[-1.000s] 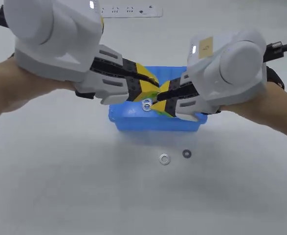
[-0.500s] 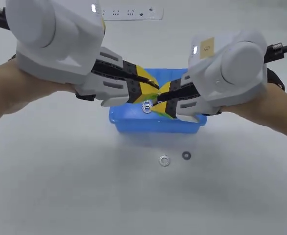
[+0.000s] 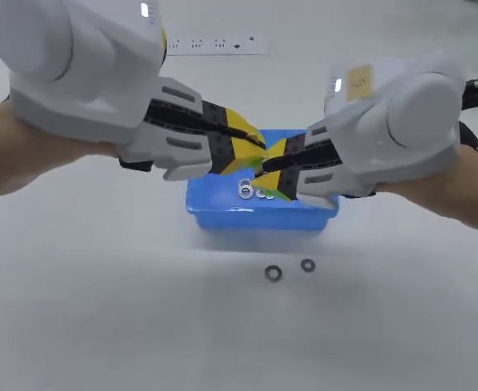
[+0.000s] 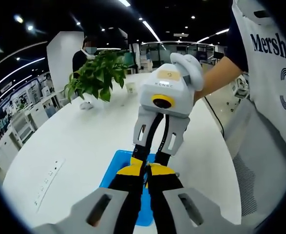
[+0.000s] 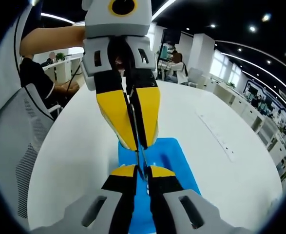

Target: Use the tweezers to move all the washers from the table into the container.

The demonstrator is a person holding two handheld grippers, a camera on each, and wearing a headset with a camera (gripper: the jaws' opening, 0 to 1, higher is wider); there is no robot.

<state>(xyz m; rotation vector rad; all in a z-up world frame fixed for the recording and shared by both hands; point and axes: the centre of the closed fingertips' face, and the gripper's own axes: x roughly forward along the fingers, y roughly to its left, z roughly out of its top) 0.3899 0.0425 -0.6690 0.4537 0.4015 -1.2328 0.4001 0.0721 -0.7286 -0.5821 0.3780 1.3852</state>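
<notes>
Washer (image 3: 245, 190) just dropped off tweezers (image 5: 135, 139) into bin (image 3: 259, 218). left hand-held gripper (image 3: 251, 151) and right hand-held gripper (image 3: 273, 167) both clamp the tweezers. Two washers (image 3: 273, 274) left on worktop (image 3: 100, 309).

The blue container (image 3: 259, 213) is sitting open on the white surface (image 3: 141, 318), holding a few silver washers (image 3: 246, 190). Two loose washers (image 3: 274, 274) are lying flat just in front of it, near each other, not touching. The thin metal tweezers (image 5: 134, 127) are hanging above the container.
</notes>
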